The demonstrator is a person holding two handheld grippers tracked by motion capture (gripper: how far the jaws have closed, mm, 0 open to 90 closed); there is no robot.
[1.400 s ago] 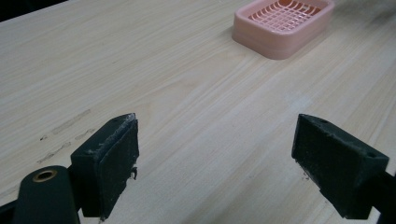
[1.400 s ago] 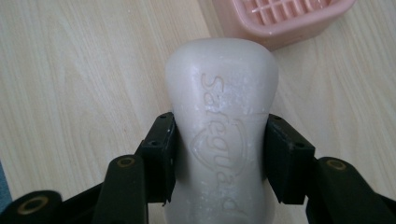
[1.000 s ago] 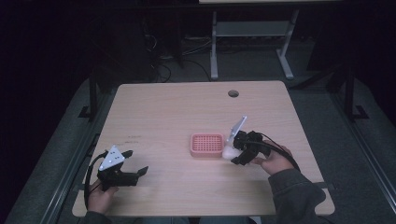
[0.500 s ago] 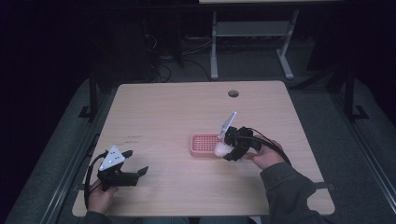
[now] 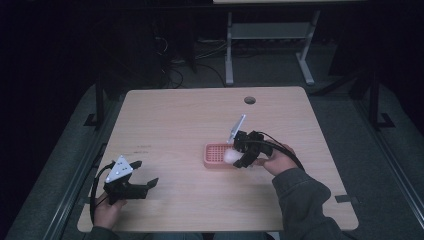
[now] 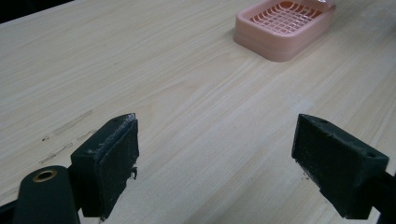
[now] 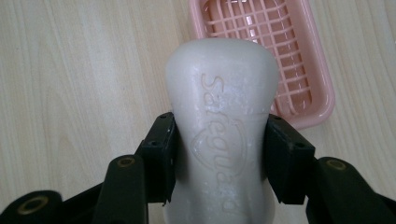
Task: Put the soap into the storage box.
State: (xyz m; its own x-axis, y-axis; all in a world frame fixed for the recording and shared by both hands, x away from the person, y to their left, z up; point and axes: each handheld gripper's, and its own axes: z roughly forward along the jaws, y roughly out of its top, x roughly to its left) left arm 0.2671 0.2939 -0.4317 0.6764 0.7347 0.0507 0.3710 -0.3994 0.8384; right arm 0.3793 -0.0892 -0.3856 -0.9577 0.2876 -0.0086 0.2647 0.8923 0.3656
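Observation:
A white bar of soap [image 7: 223,126] with raised lettering sits between the pads of my right gripper [image 7: 219,156], which is shut on it. In the high view the right gripper [image 5: 239,156] holds the soap [image 5: 230,156] just above the right end of the pink soap dish [image 5: 216,155]. The pink slotted dish [image 7: 285,56] lies under and beyond the soap. My left gripper [image 5: 145,186] rests near the table's front left corner, its jaws wide apart with nothing between them [image 6: 215,163]. The dish [image 6: 285,25] appears far off ahead of it.
The light wooden table [image 5: 175,120] has a round cable hole [image 5: 249,100] near its far edge. Beyond the table stands a metal desk frame [image 5: 270,45] on a dark floor. The person's sleeve [image 5: 305,200] comes in at the bottom right.
My right gripper has carried the soap leftward, from beside the dish's right end to over it. The left gripper has stayed put.

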